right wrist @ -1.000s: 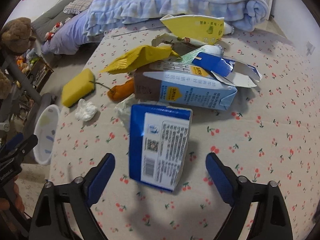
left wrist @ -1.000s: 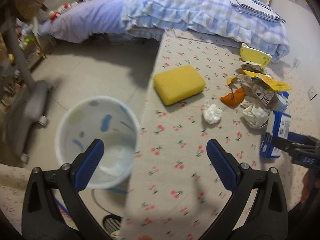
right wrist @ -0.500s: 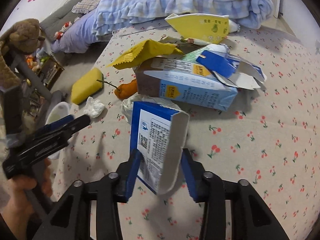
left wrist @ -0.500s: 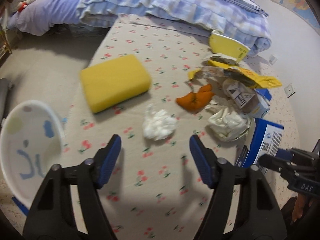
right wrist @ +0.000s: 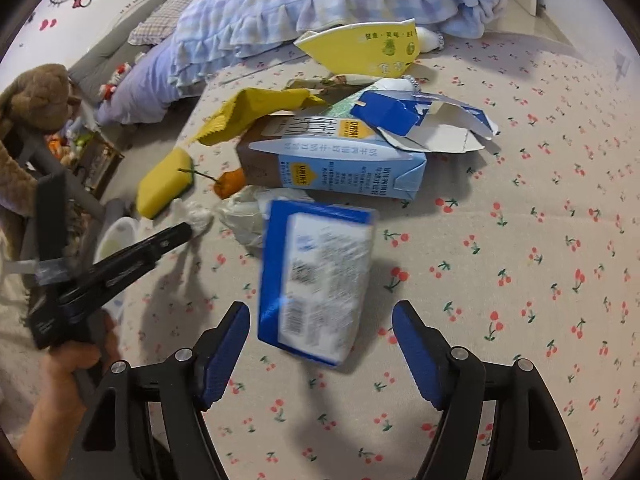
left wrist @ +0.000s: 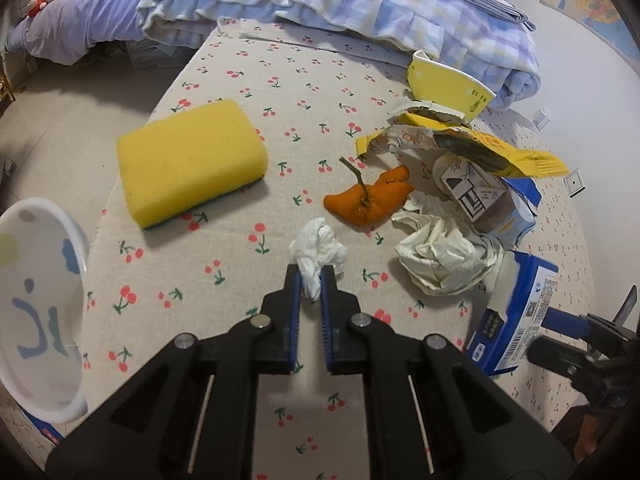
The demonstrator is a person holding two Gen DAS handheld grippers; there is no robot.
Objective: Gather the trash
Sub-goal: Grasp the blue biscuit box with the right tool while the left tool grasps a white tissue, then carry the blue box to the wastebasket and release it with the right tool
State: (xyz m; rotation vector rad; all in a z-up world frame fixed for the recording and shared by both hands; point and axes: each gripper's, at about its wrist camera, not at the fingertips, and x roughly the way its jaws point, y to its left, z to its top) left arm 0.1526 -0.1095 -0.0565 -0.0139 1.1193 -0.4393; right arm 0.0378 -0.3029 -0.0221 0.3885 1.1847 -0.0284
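Probably a home bedroom: a ruffled quilt on a bed, a teddy bear.

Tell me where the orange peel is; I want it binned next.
In the left wrist view the orange peel lies mid-table, right of the yellow sponge, just beyond the white tissue wad and left of the crumpled paper.

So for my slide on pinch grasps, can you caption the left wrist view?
Left gripper closing on a crumpled tissue on the cherry-print cloth, sponge and orange peel beyond.
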